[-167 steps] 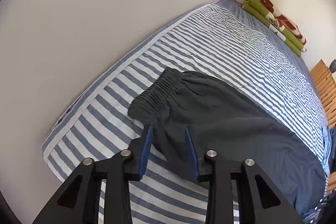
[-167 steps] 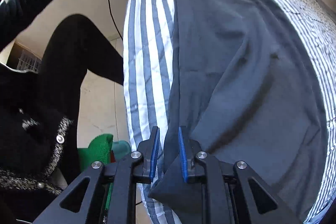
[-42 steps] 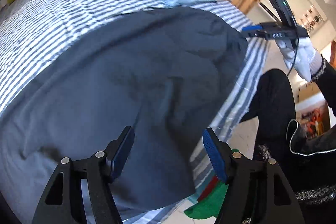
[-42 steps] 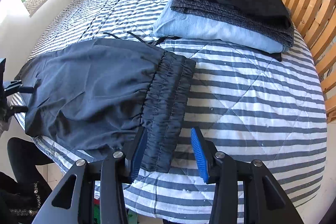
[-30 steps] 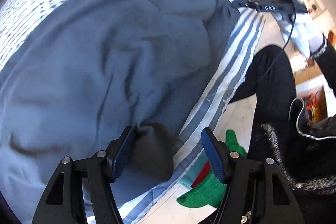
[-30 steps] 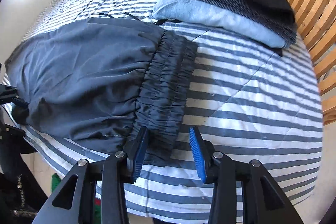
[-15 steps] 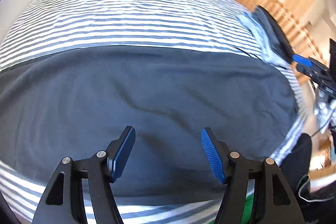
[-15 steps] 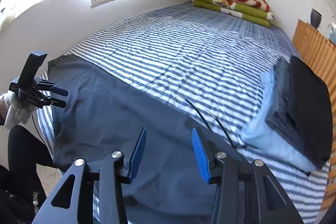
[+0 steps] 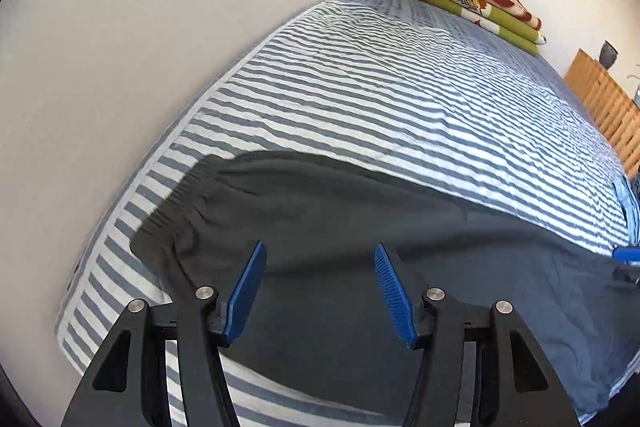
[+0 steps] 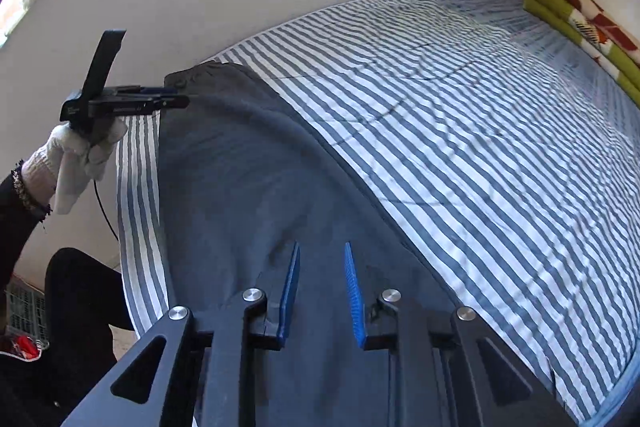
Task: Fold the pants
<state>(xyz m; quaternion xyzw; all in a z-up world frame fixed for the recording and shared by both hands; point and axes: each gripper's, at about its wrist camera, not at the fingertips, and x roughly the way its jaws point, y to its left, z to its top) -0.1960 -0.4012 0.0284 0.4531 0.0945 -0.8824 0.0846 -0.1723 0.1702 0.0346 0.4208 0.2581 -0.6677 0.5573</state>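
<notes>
Dark grey pants (image 9: pixel 360 227) lie along the near edge of the striped bed (image 9: pixel 400 99), their gathered waistband (image 9: pixel 172 203) at the left end. My left gripper (image 9: pixel 320 255) hovers over the cloth just right of the waistband; its jaws are closing and nothing is pinched between its pads. In the right wrist view the pants (image 10: pixel 240 195) run away toward the far left. The right gripper (image 10: pixel 322 255) hangs over them with its jaws narrowing, no cloth between the blue pads. A white-gloved hand (image 10: pixel 72 155) holds the left gripper (image 10: pixel 176 101) by the far corner.
A white wall (image 9: pixel 120 67) runs along the bed's left side. A folded green and red blanket (image 9: pixel 472 3) lies at the far end. A wooden slatted rail (image 9: pixel 608 107) borders the right side. The person's dark-clad leg (image 10: pixel 80 291) stands by the near edge.
Both grippers have swung leftward along the pants and rolled. The left one went from mid-cloth to beside the waistband. The right one left the waistband, and its jaws have drawn closer together.
</notes>
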